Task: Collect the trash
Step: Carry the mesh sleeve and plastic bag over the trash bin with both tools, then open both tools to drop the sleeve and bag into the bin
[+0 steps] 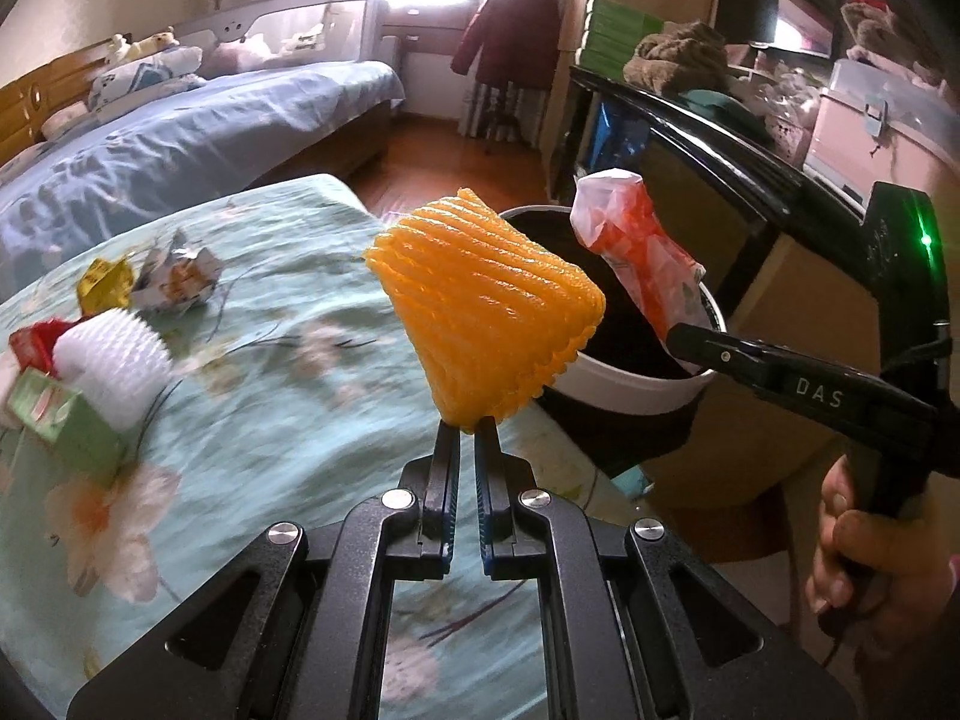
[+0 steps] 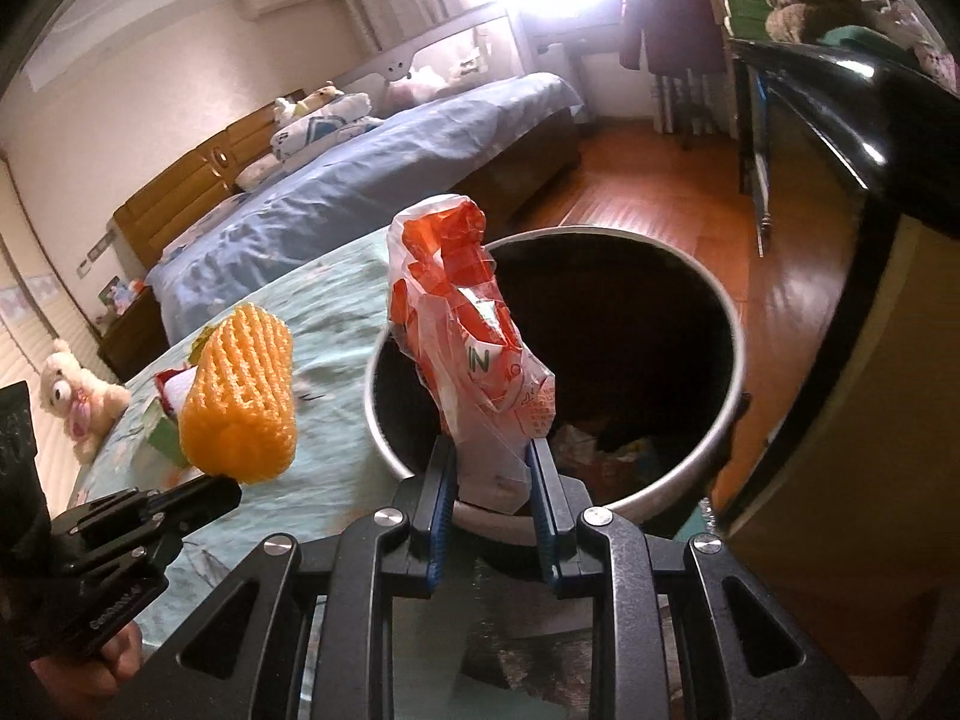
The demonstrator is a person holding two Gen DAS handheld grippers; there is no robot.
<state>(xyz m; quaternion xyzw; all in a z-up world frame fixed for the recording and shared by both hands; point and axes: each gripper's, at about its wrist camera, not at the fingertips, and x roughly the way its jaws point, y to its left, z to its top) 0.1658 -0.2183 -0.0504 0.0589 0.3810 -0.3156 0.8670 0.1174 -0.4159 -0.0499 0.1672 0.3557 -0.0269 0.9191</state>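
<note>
Left gripper (image 1: 467, 429): lower centre of the left wrist view, jaws pinched together on the bottom corner of one orange foam net (image 1: 486, 312), which stands up above the fingertips. Right gripper (image 2: 489, 468): lower centre of the right wrist view, jaws part-way closed on the base of one red-and-white plastic wrapper (image 2: 474, 348), held upright over the near rim of the bin.

Surface: table under a pale green floral cloth (image 1: 270, 372), filling the lower left of the left view. Room: bedroom with a blue-covered bed (image 1: 180, 138) at upper left, wooden floor (image 2: 678, 180), bright window at top centre, dark glossy furniture edge (image 1: 720, 132) at right.

Count:
- Trash bin (image 2: 729, 396), one, round, pale wall with dark inside, just beyond the table edge at centre right.
- White foam net (image 1: 114, 360), one, left edge of the left view.
- Green carton (image 1: 66, 420), one, touching the white net.
- Red item (image 1: 30, 345), one, behind the net, cut off by the frame.
- Crumpled wrappers, two: yellow (image 1: 105, 288), silvery (image 1: 180, 279).
- Plush bear (image 2: 72, 402), one, left edge of the right view.

Hard to make out: scraps at the bin's bottom, possibly paper; the table items are blurred. A hand (image 1: 870, 558) on the right gripper's grip is cut off at lower right.
</note>
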